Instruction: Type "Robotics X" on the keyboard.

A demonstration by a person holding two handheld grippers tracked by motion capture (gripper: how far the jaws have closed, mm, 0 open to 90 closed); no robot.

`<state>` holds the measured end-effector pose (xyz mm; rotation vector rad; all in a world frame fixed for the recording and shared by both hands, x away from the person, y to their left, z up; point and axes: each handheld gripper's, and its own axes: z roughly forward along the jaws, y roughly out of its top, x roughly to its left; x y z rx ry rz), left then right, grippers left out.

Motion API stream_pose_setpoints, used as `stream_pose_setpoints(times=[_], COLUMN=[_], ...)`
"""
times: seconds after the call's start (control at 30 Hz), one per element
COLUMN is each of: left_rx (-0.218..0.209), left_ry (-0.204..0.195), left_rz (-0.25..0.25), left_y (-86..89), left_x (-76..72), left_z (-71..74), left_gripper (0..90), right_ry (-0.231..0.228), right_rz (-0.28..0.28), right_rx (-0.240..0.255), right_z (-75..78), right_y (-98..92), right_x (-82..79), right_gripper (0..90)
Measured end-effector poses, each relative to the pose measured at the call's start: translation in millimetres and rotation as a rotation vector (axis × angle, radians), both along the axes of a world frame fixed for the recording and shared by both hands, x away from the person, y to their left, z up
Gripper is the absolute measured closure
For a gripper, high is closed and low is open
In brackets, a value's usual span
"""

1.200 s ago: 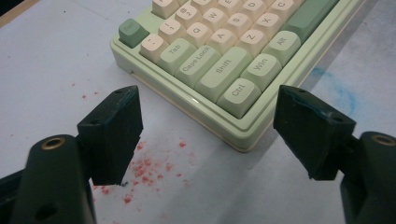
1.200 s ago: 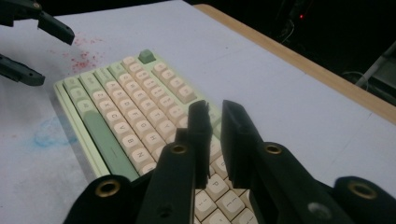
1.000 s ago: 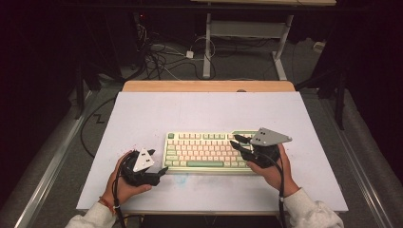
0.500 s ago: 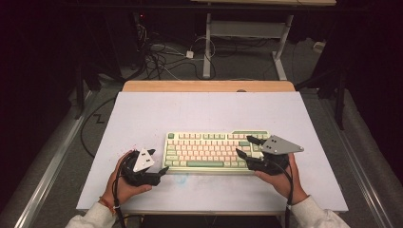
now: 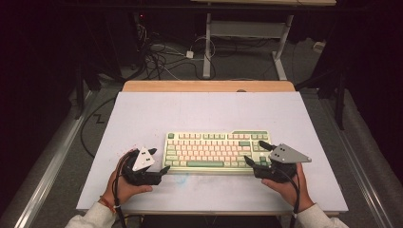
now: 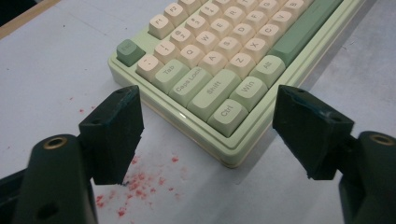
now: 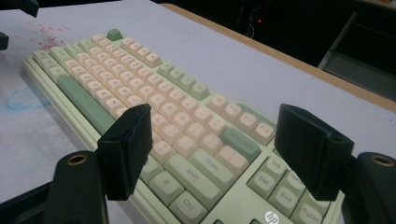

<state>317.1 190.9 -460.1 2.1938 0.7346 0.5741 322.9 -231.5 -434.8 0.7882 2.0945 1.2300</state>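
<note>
A pale green keyboard (image 5: 216, 152) with cream keys lies flat on the white table top (image 5: 204, 114), near the front edge. My left gripper (image 5: 160, 160) rests by the keyboard's left end, open, its jaws framing the Ctrl corner (image 6: 226, 114) without touching it. At the keyboard's right end my right gripper (image 5: 253, 151) is held low. Its jaws have just been opening and stand wide. In the right gripper view my right gripper (image 7: 217, 135) has the Enter key (image 7: 212, 163) showing between its pads, which press on nothing. My left gripper (image 6: 208, 107) holds nothing.
Red specks (image 6: 135, 182) dot the table by the left gripper, and a faint blue smudge (image 7: 23, 100) lies in front of the keyboard. The wooden far edge (image 5: 209, 86) bounds the table. Cables (image 5: 161, 57) and a desk frame stand on the floor behind.
My right gripper has slid to the right and a little lower, from over the keys to the keyboard's right end, and its jaws have spread apart. The left gripper has stayed put.
</note>
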Motion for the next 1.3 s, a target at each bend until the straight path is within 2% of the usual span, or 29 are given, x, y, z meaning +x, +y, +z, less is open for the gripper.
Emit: stream_pose_setpoints(times=[0.1,0.2,0.27,0.3,0.33,0.47,0.63,0.87,1.07,1.13,1.2,1.3], left_rx=[-0.007,-0.035,-0.052,-0.059,-0.069,-0.059,-0.048,-0.022,0.03,0.05,0.043,0.062], left_ry=[0.008,0.029,0.048,0.051,0.046,0.057,0.086,0.089,0.117,0.122,0.133,0.141], left_rz=[-0.006,-0.029,-0.048,-0.055,-0.069,-0.106,-0.146,-0.206,-0.247,-0.253,-0.257,-0.267], left_y=[-0.9,-1.5,-2.8,-4.0,-5.6,-16.5,-31.3,-63.1,-96.6,-103.3,-108.5,-114.7], left_x=[1.1,3.4,6.2,7.3,7.8,12.9,21.0,35.6,47.8,51.7,54.4,55.9], left_z=[2.1,6.0,9.6,11.5,13.7,20.6,25.8,32.3,24.3,21.9,19.7,17.0], left_gripper=[28.4,40.0,56.1,61.3,71.0,86.4,87.7,87.7,87.7,87.7,87.7,87.7], right_ry=[0.004,0.009,0.003,-0.001,-0.007,-0.007,-0.001,0.006,0.014,0.018,0.021,0.037], right_rz=[-0.01,-0.016,-0.019,-0.025,-0.026,-0.025,-0.023,-0.013,-0.013,-0.013,-0.007,0.002], right_rx=[-0.024,-0.021,-0.023,-0.016,-0.014,-0.018,-0.022,-0.037,-0.038,-0.043,-0.053,-0.065], right_z=[-4.8,-7.4,-8.2,-8.8,-9.1,-11.1,-13.1,-15.8,-17.6,-18.3,-19.2,-21.0], right_y=[-1.7,-5.1,-7.0,-7.3,-7.9,-8.5,-5.9,-2.5,-3.9,-4.2,-4.0,-2.9], right_x=[-3.3,-7.1,-10.4,-12.5,-14.2,-17.9,-19.3,-18.0,-16.8,-16.6,-16.2,-15.7], right_gripper=[26.2,26.2,26.5,26.7,26.8,27.0,27.3,27.4,27.6,27.7,27.7,27.7])
